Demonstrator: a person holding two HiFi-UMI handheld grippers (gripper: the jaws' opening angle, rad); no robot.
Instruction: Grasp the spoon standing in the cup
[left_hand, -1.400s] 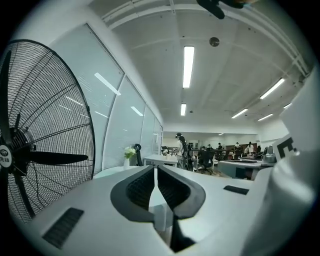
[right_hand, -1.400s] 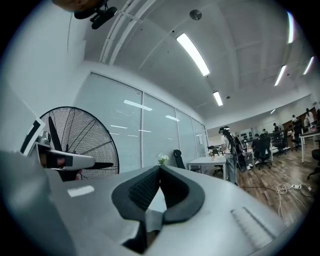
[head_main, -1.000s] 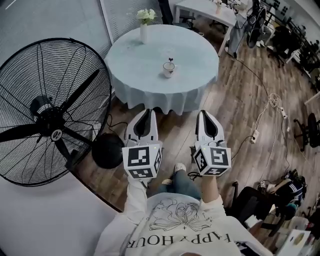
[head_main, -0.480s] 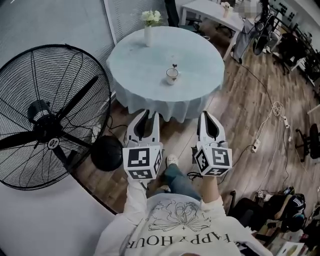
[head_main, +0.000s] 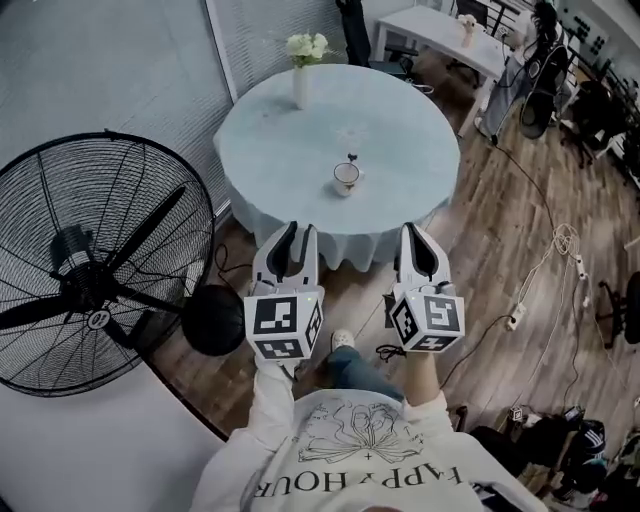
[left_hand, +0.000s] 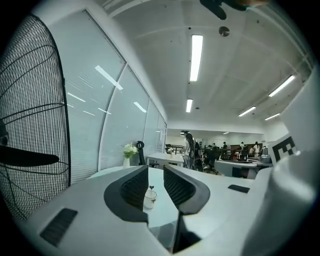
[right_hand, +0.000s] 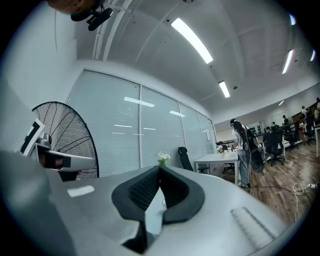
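Observation:
A white cup (head_main: 346, 177) stands near the middle of a round table (head_main: 290, 140) with a pale cloth. A dark spoon (head_main: 352, 159) sticks up out of the cup. Both grippers are held side by side well short of the table's near edge, over the wooden floor. My left gripper (head_main: 301, 230) has its jaws opening, with nothing between them. In the left gripper view the far-off cup (left_hand: 149, 199) and spoon (left_hand: 151, 188) show through the gap of that gripper (left_hand: 155, 169). My right gripper (head_main: 412, 230) is shut and empty, its tips meeting (right_hand: 160, 168).
A big black floor fan (head_main: 100, 262) stands at the left, its round base (head_main: 213, 318) close to my left gripper. A vase of flowers (head_main: 303, 80) stands at the table's far edge. A white desk (head_main: 455, 28) and cables (head_main: 560, 240) are at the right.
The table and cup have come closer and sit lower in the head view. The left gripper's jaws have parted from shut. The right gripper's jaws stay together.

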